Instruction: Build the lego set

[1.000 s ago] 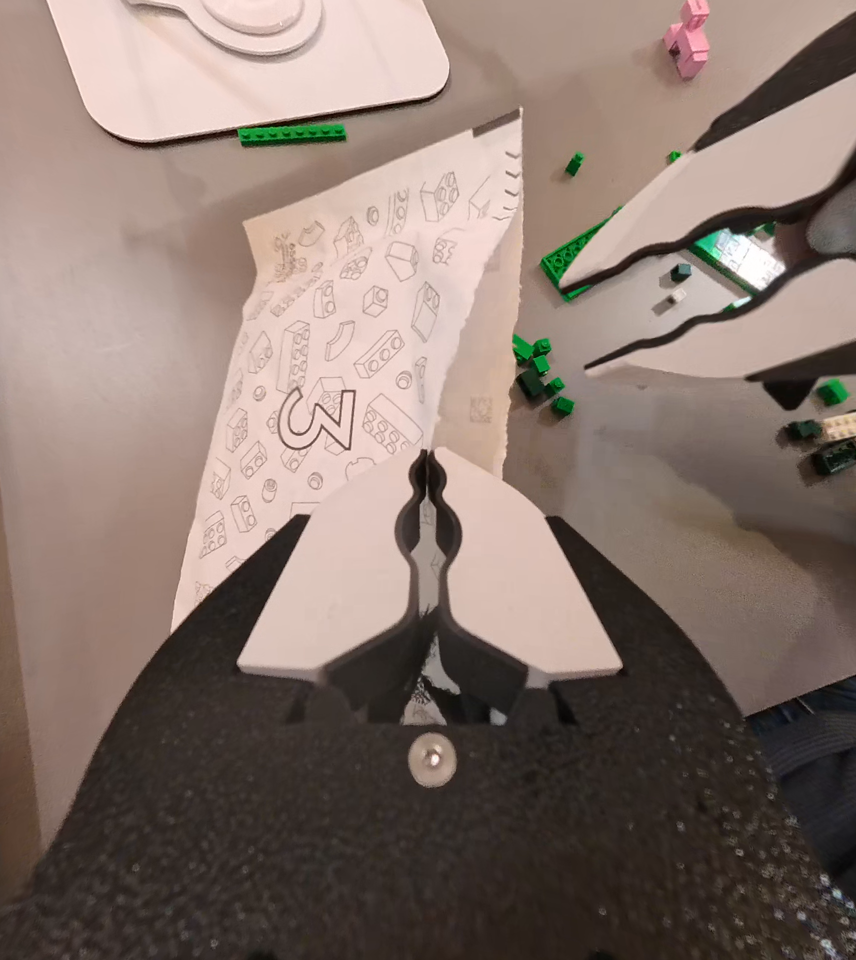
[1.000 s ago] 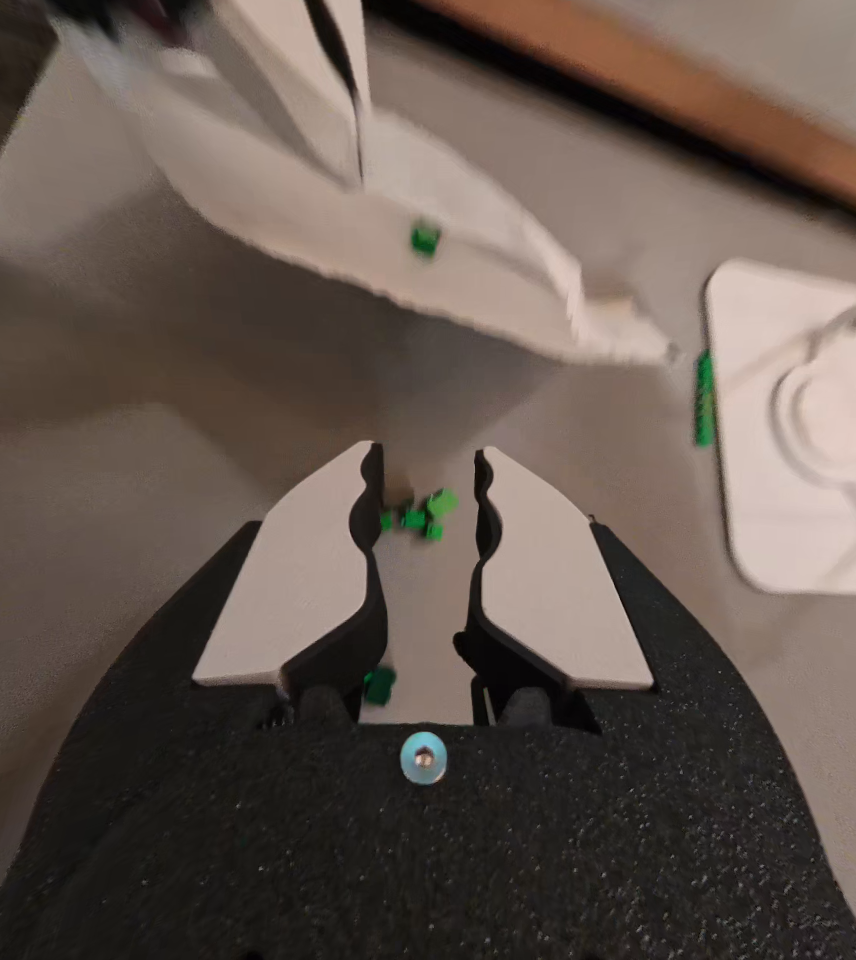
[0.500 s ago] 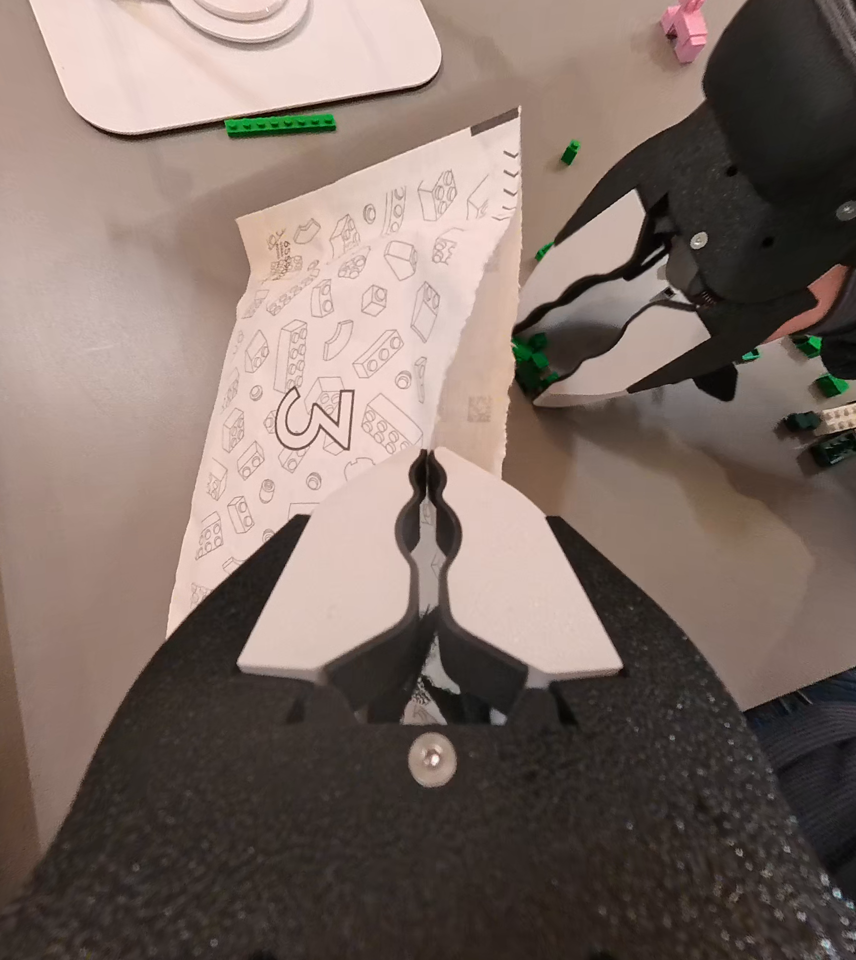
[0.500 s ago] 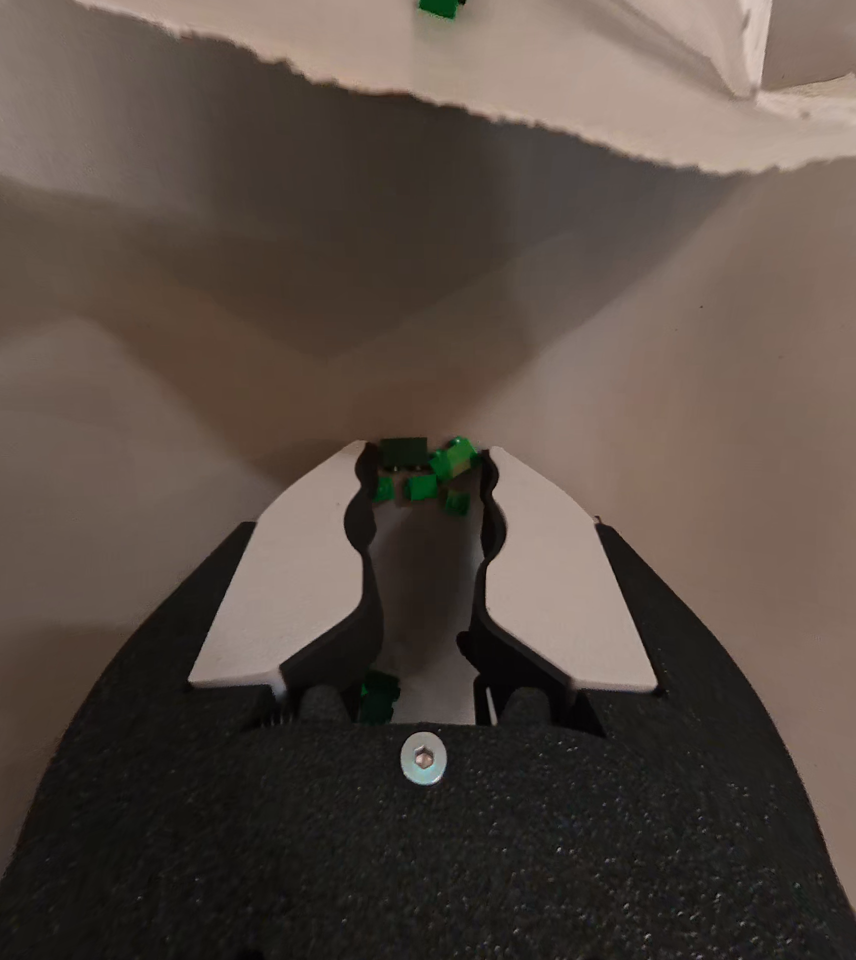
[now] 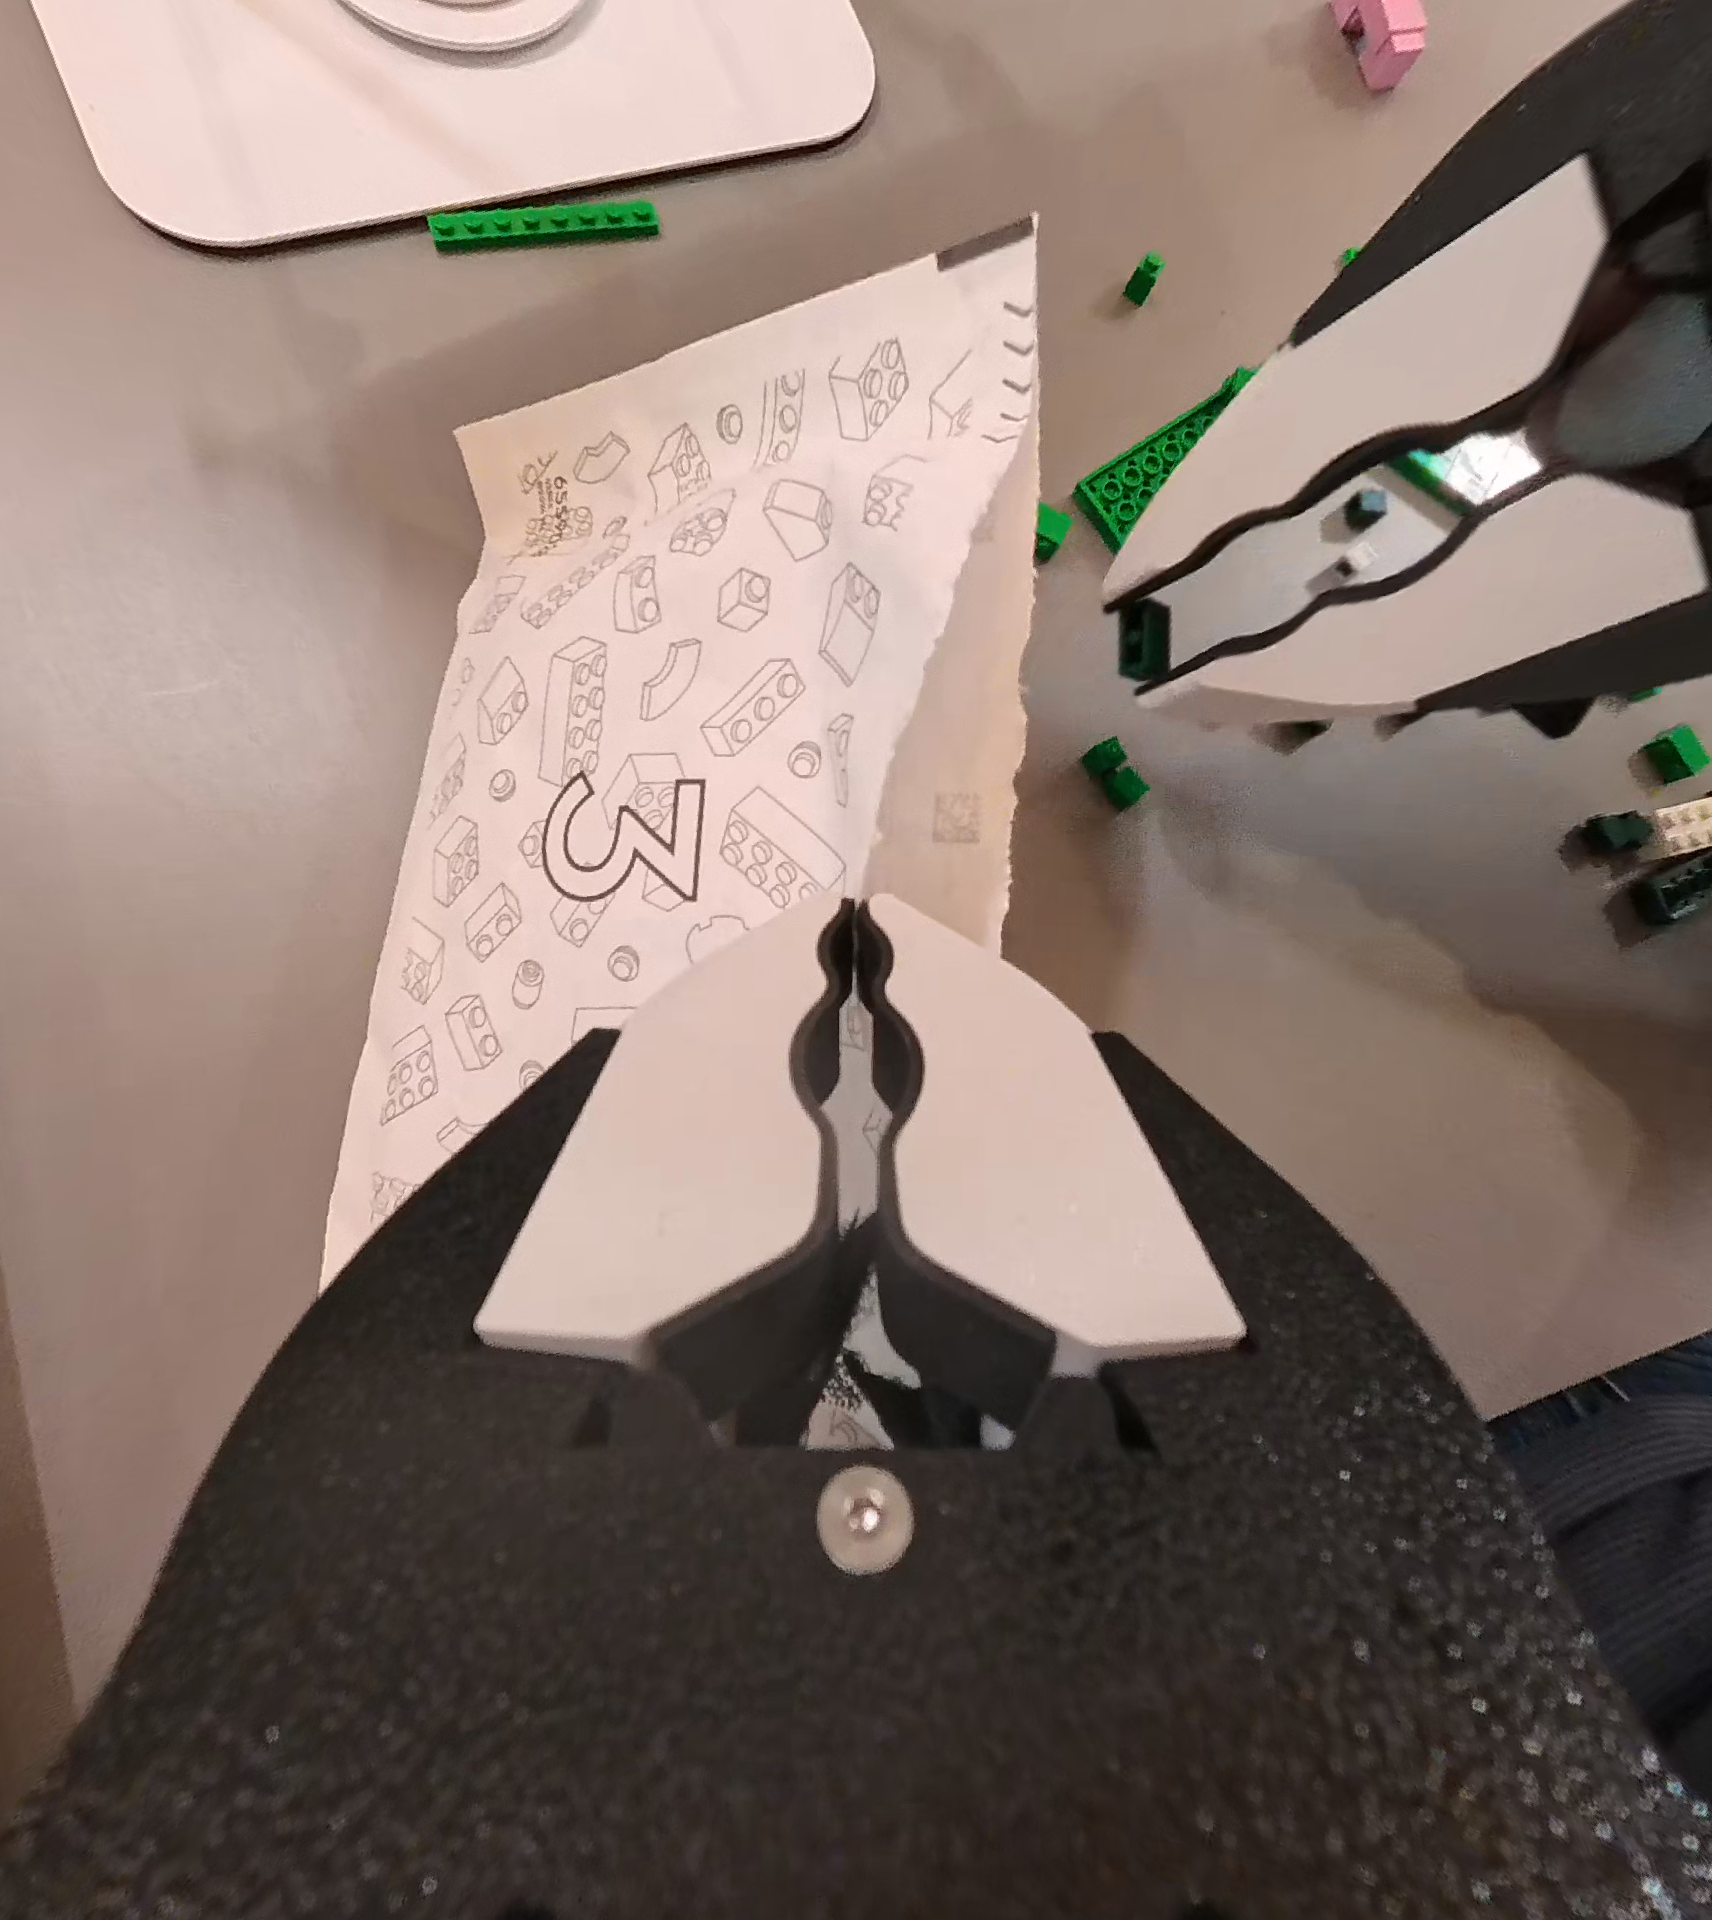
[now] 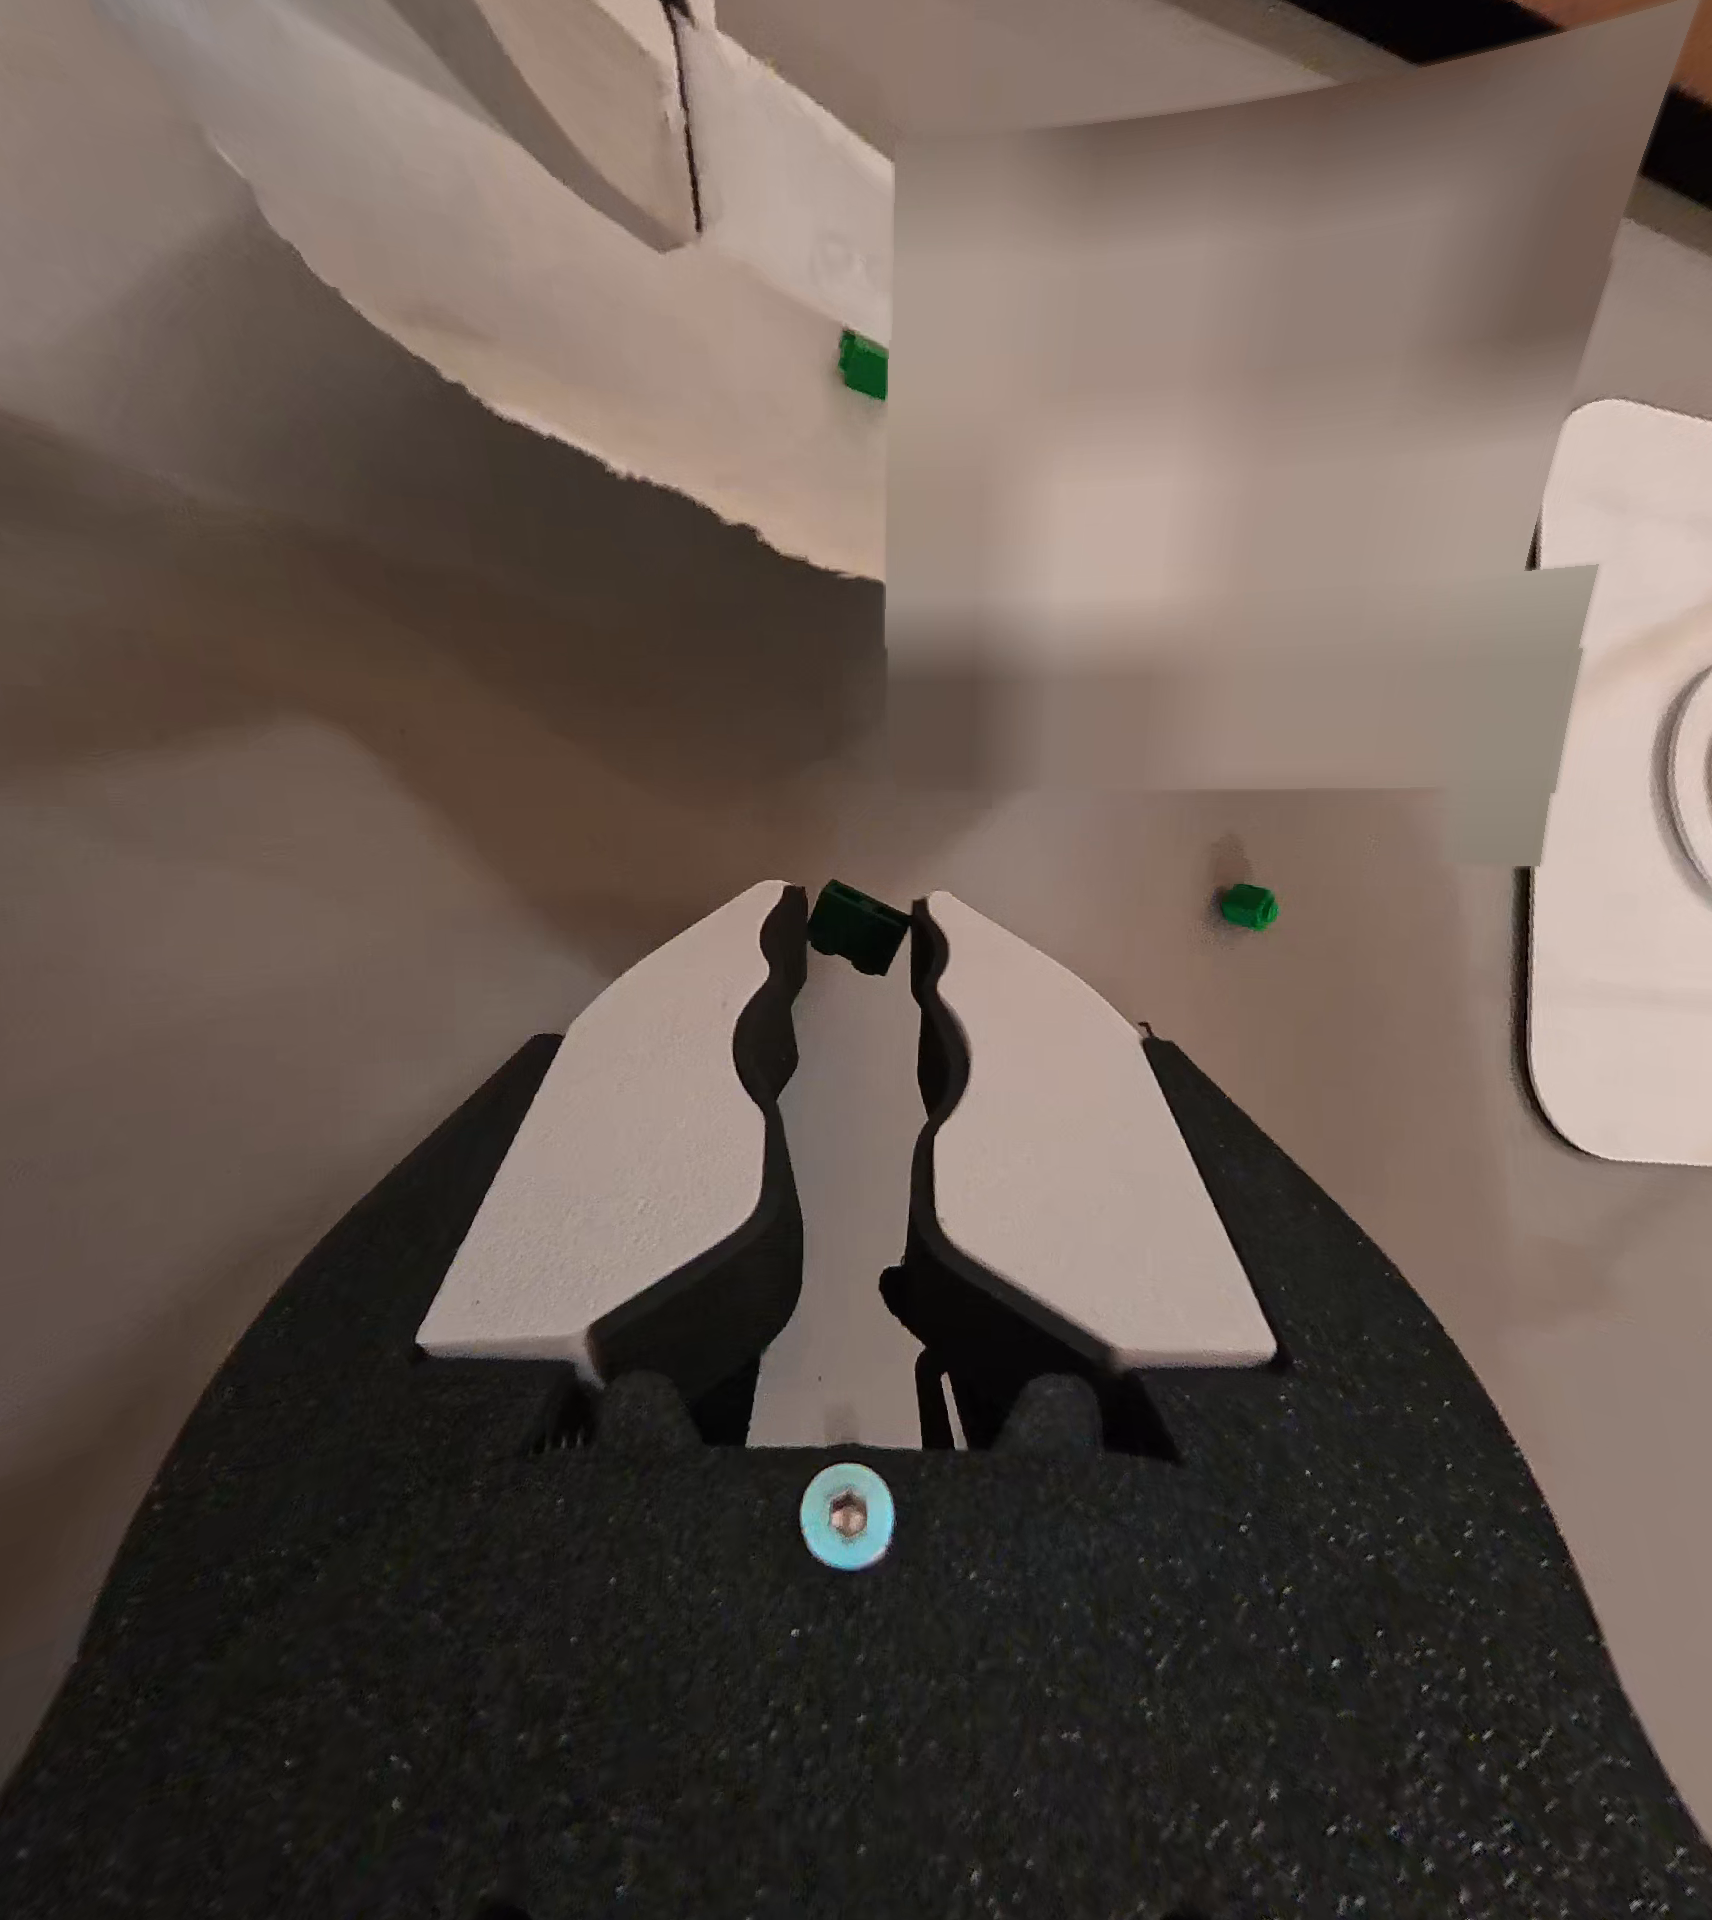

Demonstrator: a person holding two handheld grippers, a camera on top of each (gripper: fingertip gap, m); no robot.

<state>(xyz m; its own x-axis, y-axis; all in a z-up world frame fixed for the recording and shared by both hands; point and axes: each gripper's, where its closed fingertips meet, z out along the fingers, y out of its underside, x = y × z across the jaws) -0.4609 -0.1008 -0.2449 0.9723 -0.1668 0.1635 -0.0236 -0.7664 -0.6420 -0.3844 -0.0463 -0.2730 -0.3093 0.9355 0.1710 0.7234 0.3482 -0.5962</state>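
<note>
Left wrist view: left gripper (image 5: 854, 920) clamps paper bag (image 5: 686, 665), torn mouth toward loose bricks (image 5: 1114, 771) on table (image 5: 156, 623). Keep clamp firm, bag steady.

Right wrist view: right gripper (image 6: 859, 914) pinches dark green brick (image 6: 858, 925) at fingertips, above table. Grip shallow, brick skewed; lift slowly, avoid twist, carry toward green plate (image 5: 1158, 473).

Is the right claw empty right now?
No, the right claw is pinching a dark green brick between its tips, lifted off the table.
</note>
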